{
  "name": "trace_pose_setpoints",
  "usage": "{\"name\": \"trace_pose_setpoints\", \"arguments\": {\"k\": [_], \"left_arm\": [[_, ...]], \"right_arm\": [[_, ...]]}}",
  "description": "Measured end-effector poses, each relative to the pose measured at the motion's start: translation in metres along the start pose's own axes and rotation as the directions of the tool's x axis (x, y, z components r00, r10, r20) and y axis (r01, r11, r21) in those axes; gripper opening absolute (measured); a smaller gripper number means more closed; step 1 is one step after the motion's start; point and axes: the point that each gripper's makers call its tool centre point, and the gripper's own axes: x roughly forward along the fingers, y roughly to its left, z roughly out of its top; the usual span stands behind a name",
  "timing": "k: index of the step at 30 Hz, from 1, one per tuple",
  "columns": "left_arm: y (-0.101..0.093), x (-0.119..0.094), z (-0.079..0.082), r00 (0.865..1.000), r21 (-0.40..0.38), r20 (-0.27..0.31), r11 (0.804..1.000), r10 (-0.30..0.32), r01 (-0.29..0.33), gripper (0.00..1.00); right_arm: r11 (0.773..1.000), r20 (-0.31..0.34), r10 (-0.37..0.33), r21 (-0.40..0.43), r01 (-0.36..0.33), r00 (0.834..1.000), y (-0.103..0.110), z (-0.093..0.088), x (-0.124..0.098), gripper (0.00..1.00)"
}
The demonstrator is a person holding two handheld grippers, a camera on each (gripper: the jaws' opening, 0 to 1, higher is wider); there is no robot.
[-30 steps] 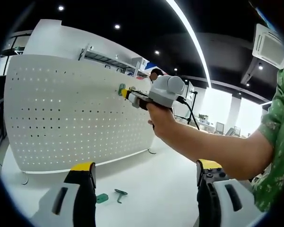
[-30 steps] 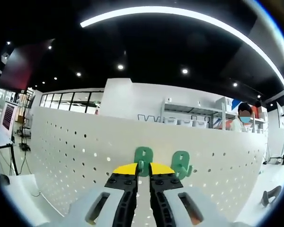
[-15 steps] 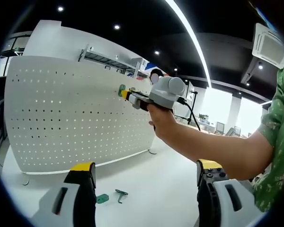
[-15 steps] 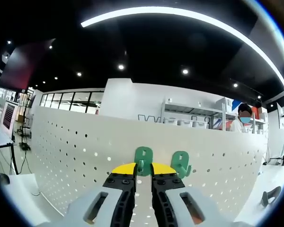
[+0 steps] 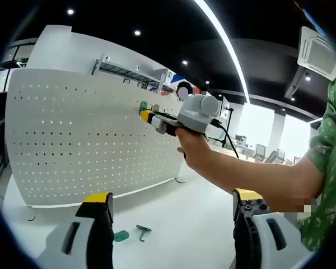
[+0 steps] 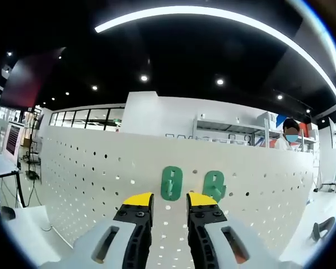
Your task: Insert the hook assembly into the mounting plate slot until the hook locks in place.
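Note:
A white pegboard mounting plate [image 6: 89,185] stands upright on the table. Two green hooks hang side by side on it, the left hook [image 6: 171,182] and the right hook [image 6: 214,186]. My right gripper [image 6: 169,200] is open just short of the left hook, with its jaws apart and nothing between them. In the left gripper view a hand holds the right gripper [image 5: 147,115] up at the pegboard [image 5: 73,134], beside the hooks [image 5: 144,105]. My left gripper [image 5: 171,204] hangs wide open and empty low over the table.
Two loose green hook parts [image 5: 121,235] [image 5: 141,229] lie on the white table [image 5: 179,224] in front of the pegboard. A person's arm and green sleeve [image 5: 330,157] cross the right side. A masked person [image 6: 290,137] stands behind the board.
My right gripper's jaws have opened and let go of the left green hook, which stays on the pegboard. The gripper has drawn back slightly. The left gripper has not moved.

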Motion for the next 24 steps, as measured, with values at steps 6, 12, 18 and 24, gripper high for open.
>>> {"name": "trace_pose_setpoints", "arguments": {"k": [6, 12, 18, 24], "left_arm": [[-0.002, 0.001, 0.0, 1.0, 0.003, 0.0, 1.0, -0.003, 0.003, 0.91], [-0.001, 0.0, -0.001, 1.0, 0.004, -0.001, 1.0, -0.001, 0.001, 0.91], [-0.002, 0.001, 0.0, 1.0, 0.007, 0.001, 1.0, -0.002, 0.002, 0.91], [-0.002, 0.0, 0.0, 1.0, 0.008, 0.0, 1.0, 0.003, -0.003, 0.91]], "right_arm": [[1.0, -0.017, 0.011, 0.024, -0.011, 1.0, 0.002, -0.006, -0.003, 0.32], [0.999, -0.028, 0.017, 0.051, -0.016, 0.999, 0.003, -0.011, -0.007, 0.4], [0.998, -0.045, 0.029, 0.06, -0.026, 0.999, 0.005, -0.017, -0.01, 0.45], [0.997, -0.051, 0.047, 0.071, -0.043, 0.998, 0.007, -0.019, -0.012, 0.49]]}}
